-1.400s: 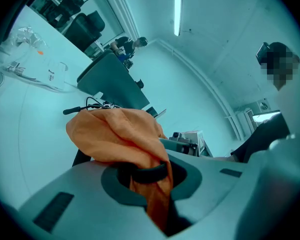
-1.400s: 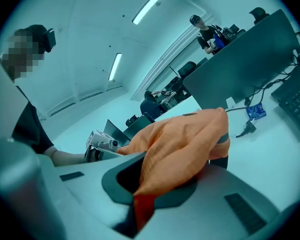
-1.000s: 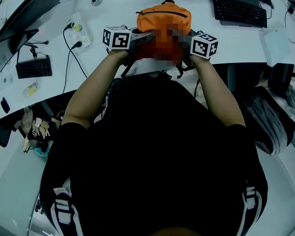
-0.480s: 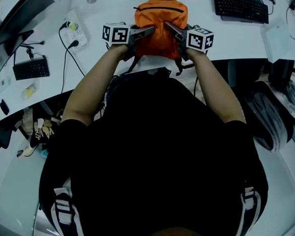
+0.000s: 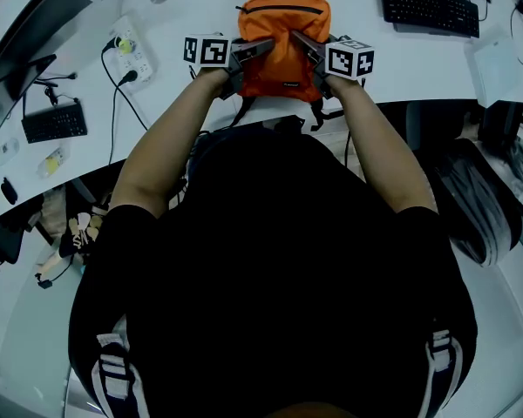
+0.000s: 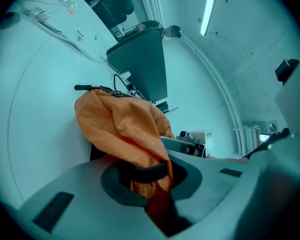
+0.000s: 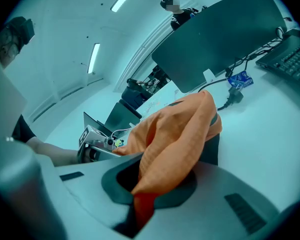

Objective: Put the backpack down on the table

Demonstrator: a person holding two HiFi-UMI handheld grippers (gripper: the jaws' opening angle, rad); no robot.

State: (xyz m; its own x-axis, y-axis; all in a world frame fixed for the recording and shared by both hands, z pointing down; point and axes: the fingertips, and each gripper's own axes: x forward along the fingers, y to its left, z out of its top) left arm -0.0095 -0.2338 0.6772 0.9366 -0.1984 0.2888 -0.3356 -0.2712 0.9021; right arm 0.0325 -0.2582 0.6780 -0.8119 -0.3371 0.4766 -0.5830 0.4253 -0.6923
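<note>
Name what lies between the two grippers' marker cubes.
The orange backpack fills that stretch in the head view. The left gripper and right gripper each pinch its fabric from one side, as both gripper views show.

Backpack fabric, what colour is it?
The backpack is orange, seen best in the head view.

A black keyboard (image 5: pixel 429 7) lies on the white table (image 5: pixel 436 68), right of the right gripper (image 5: pixel 298 38); ceiling light strips (image 6: pixel 207 15) glow overhead.
</note>
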